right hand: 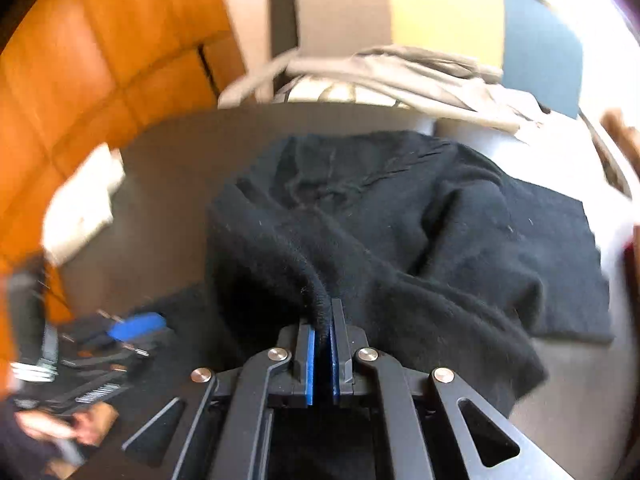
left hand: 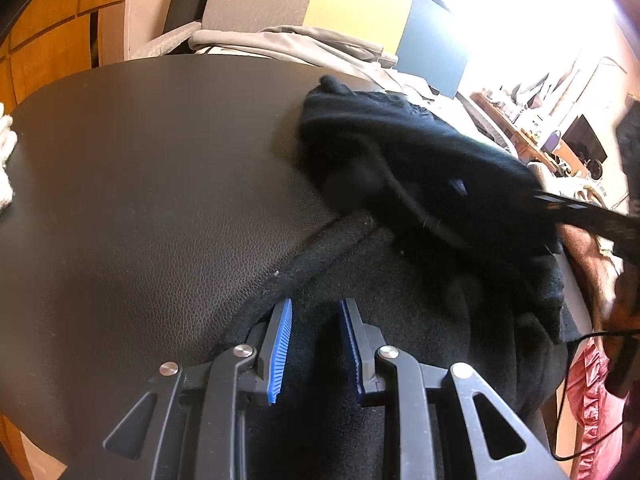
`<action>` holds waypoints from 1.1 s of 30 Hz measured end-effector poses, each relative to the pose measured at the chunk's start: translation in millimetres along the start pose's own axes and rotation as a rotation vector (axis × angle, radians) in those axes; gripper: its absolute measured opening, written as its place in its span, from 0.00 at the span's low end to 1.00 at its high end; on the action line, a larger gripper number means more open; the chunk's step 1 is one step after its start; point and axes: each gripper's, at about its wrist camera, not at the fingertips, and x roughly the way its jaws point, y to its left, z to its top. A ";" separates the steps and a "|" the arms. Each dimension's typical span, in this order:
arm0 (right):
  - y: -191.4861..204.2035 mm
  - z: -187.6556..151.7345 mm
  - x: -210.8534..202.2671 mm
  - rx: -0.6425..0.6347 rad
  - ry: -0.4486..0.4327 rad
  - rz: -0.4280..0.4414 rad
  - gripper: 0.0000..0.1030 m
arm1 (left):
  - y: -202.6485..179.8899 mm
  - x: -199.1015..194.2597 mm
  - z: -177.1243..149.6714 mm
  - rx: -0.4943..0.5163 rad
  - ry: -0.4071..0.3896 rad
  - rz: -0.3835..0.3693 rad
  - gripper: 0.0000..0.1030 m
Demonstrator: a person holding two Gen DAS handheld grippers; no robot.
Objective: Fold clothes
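A black knit garment [right hand: 400, 232] lies bunched on the dark leather table [right hand: 168, 168]. My right gripper [right hand: 323, 316] is shut on a fold of the garment and holds it lifted above the table. In the left wrist view the garment [left hand: 400, 152] hangs raised at the right, with its flat lower part [left hand: 400, 320] on the table [left hand: 140, 184]. My left gripper [left hand: 316, 316] is open, its blue pads just above the garment's hem edge, holding nothing. The right gripper [left hand: 592, 216] shows blurred at the right edge of that view.
A grey garment [left hand: 288, 40] lies piled beyond the table's far edge, before a grey, yellow and blue panel [left hand: 352, 4]. A white cloth [left hand: 6, 160] sits at the table's left edge. Orange wood panelling [right hand: 80, 64] stands at left. A pink cloth [left hand: 592, 400] hangs at right.
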 end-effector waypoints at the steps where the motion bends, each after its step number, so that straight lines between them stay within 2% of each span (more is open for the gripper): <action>1: -7.9 -2.7 -13.4 0.043 -0.032 0.013 0.06 | 0.0 -0.1 0.1 0.000 0.002 0.001 0.24; 4: -32.7 -10.5 -53.9 0.173 -0.126 0.049 0.06 | -0.1 -0.6 0.3 0.001 0.005 0.006 0.24; 10: -94.2 -27.8 -128.1 0.371 -0.266 0.022 0.06 | -3.2 -0.9 1.6 0.014 0.013 0.032 0.24; 13: -120.6 -30.7 -146.1 0.428 -0.315 -0.006 0.06 | -8.9 0.1 2.6 0.049 0.024 0.062 0.24; 20: -155.7 -34.7 -193.2 0.560 -0.453 -0.006 0.06 | -5.9 1.5 1.1 0.058 0.020 0.062 0.24; 29: -132.9 47.8 -193.4 0.469 -0.439 0.121 0.06 | 5.7 1.6 1.3 0.011 0.013 0.039 0.24; 33: -119.3 87.1 -190.3 0.423 -0.429 0.185 0.06 | 4.7 -7.0 -12.2 0.004 -0.003 0.021 0.24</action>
